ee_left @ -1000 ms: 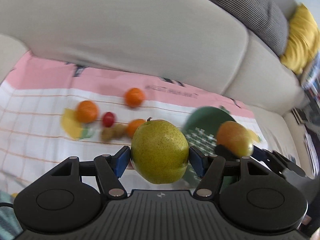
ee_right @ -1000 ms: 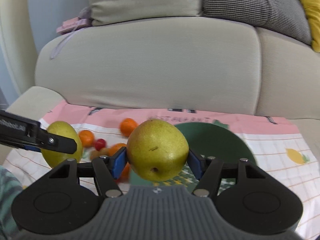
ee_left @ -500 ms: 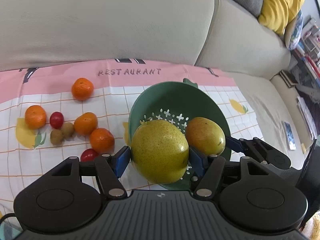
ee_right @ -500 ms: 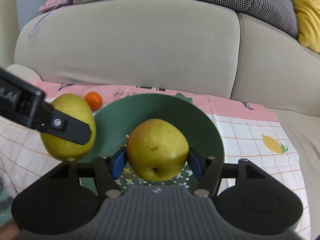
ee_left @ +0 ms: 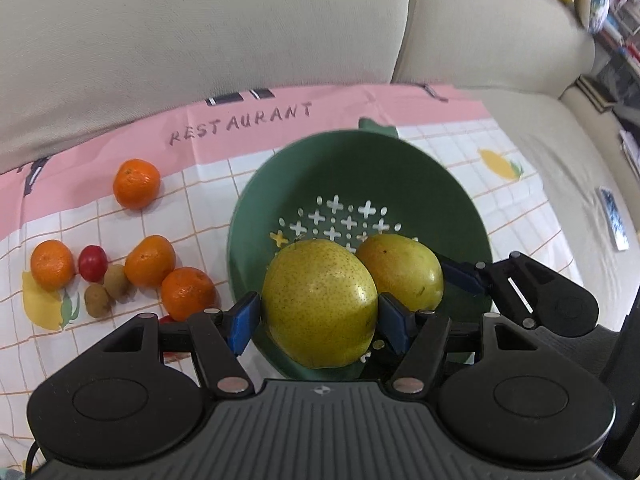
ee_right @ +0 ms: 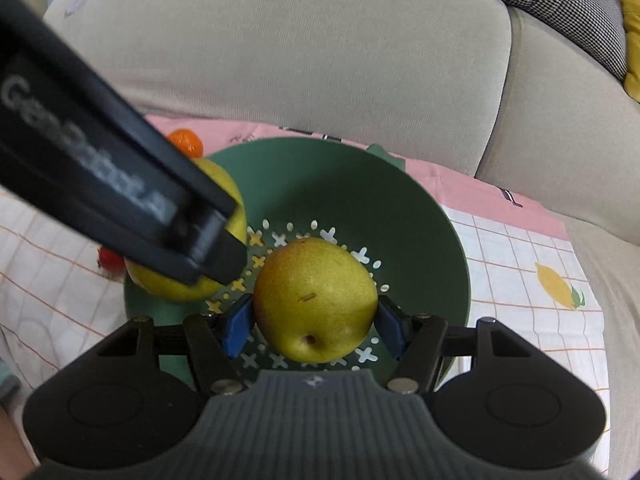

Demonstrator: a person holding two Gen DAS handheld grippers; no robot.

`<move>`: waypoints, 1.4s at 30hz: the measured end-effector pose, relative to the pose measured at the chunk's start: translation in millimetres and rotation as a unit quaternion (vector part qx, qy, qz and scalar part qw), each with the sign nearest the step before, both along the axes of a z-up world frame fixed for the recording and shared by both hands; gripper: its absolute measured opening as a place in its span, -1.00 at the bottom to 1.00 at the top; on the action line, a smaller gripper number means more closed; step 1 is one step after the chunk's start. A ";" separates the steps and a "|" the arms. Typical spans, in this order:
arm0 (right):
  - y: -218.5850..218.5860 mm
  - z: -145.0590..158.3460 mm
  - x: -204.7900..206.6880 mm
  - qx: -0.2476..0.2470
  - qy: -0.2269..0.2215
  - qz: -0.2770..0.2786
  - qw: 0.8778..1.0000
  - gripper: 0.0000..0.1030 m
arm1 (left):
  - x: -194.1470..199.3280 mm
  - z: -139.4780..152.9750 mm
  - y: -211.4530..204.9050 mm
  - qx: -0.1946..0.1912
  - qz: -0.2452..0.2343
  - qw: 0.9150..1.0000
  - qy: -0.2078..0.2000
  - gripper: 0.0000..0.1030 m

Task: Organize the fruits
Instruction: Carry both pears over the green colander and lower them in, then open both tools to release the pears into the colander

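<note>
My left gripper (ee_left: 318,318) is shut on a green-yellow pear (ee_left: 320,300), held over the near side of a green perforated bowl (ee_left: 340,168). Beside it, my right gripper (ee_right: 314,324) is shut on a second, redder pear (ee_right: 316,300), also low inside the bowl (ee_right: 420,216). The two pears hang side by side, close or touching. In the left wrist view the redder pear (ee_left: 404,272) shows to the right. In the right wrist view the greener pear (ee_right: 228,188) shows to the left, partly hidden behind the left gripper's body. Whether either pear rests on the bowl's floor I cannot tell.
Several tangerines (ee_left: 136,184), two kiwis (ee_left: 106,292) and a red cherry tomato (ee_left: 93,263) lie on the checked cloth (ee_left: 80,340) left of the bowl. The cloth covers a beige sofa seat; the backrest (ee_left: 200,32) rises just behind. A remote (ee_left: 612,218) lies at right.
Both grippers came down and in over the bowl with their pears. The left one swung right from above the loose fruit and rolled level; the pears now hang together inside the bowl.
</note>
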State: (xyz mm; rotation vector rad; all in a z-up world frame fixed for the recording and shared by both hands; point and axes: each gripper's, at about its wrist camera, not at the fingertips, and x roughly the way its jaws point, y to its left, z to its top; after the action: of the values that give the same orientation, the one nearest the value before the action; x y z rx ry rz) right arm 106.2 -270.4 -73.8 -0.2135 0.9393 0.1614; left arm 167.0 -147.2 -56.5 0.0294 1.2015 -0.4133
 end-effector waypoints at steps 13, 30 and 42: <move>-9.4 -15.2 27.1 0.012 0.045 -0.013 0.999 0.21 | 17.0 -15.8 -12.1 0.025 -0.023 0.999 0.032 0.43; 5.0 -12.9 15.2 -0.006 0.034 -0.004 0.999 0.32 | 19.2 -15.2 -10.4 0.029 -0.034 0.998 0.043 0.41; 10.9 -4.8 4.7 -0.013 0.003 -0.009 1.000 0.53 | -0.5 12.7 1.3 0.020 -0.020 1.000 -0.003 0.41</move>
State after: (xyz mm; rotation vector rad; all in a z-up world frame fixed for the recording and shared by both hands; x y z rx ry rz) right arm 110.9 -259.5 -78.6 -0.2292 0.9485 0.1331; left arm 166.5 -145.9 -43.8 0.0888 1.2056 -0.4230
